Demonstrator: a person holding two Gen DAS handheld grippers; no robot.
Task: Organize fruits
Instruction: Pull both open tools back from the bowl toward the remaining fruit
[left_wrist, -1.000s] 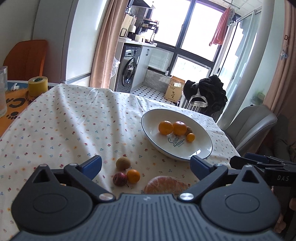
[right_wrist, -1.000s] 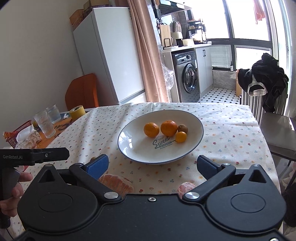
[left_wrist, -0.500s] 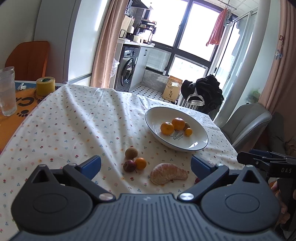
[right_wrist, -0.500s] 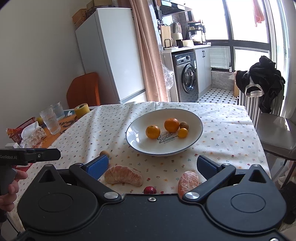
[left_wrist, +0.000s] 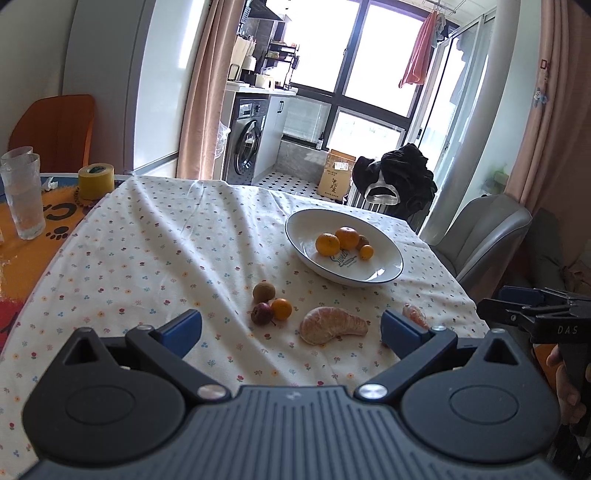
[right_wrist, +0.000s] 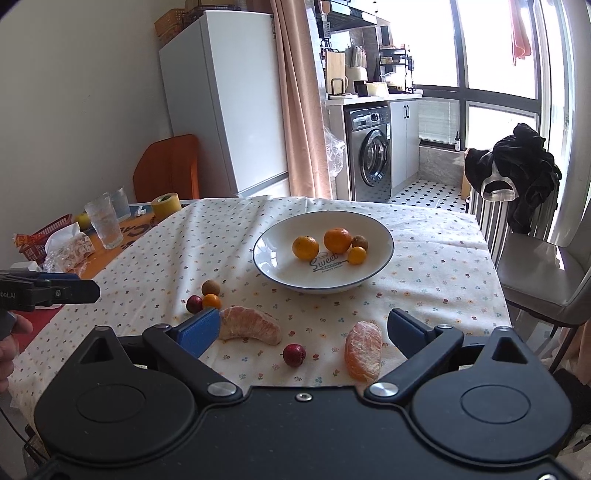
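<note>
I see the white plate (right_wrist: 384, 240) sitting on the flowery tablecloth (right_wrist: 436, 258), and I tell where things are from that plate. Inside the plate lie two oranges (right_wrist: 337, 240), a small yellow fruit (right_wrist: 357, 255) and a small brown fruit (right_wrist: 359, 242), all close together. My left gripper (left_wrist: 291, 328) is spread wide with nothing in it, held over the near edge of the cloth, well short of the plate. My right gripper (right_wrist: 302, 330) is spread wide too and grips nothing. Nearer to me than the plate, on the cloth, lies a big peeled orange piece (right_wrist: 251, 325), curved like a moon. A second peeled piece (right_wrist: 363, 350) lies near it, between my right gripper's fingers in my view. A small dark red fruit (right_wrist: 294, 355) sits between the two peeled pieces. On the left side of the plate and a bit nearer to me, three little fruits sit in a bunch: a brown one (left_wrist: 263, 290), a tiny orange one (left_wrist: 281, 308) and a dark red one (left_wrist: 262, 313). They look like they touch. Far off to the left of the plate stand clear glasses (right_wrist: 104, 225) and a yellow tape roll (right_wrist: 166, 205). A hand (right_wrist: 9, 343) holds the left gripper at the edge of my right view.
</note>
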